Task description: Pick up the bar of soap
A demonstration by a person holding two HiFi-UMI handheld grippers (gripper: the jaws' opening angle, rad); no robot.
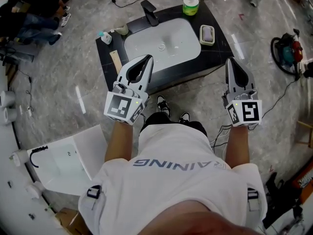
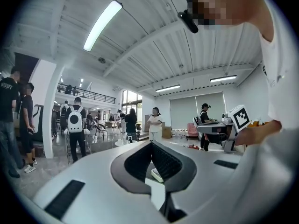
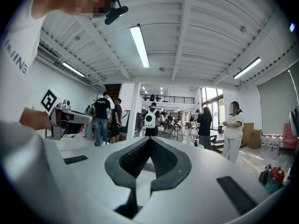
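Counter (image 1: 217,21): soap bar (image 1: 207,33) beyond right tool (image 1: 231,61), apart.

Sink (image 1: 182,37) glossy white (ceramic look); counter (image 1: 221,47) smooth black; floor (image 1: 63,77) polished stone; left gripper (image 1: 148,58) matt plastic.

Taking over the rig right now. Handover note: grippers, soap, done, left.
Left gripper: shut, empty, shows over the counter's front left corner in the head view.
Right gripper: shut, empty, just off the counter's front right corner.
Bar of soap: lies in its dish on the black counter, right of the sink, untouched.
Done: nothing yet.
Left: probably open the right gripper (it is nearer), reach to the dish, close on the soap, lift.
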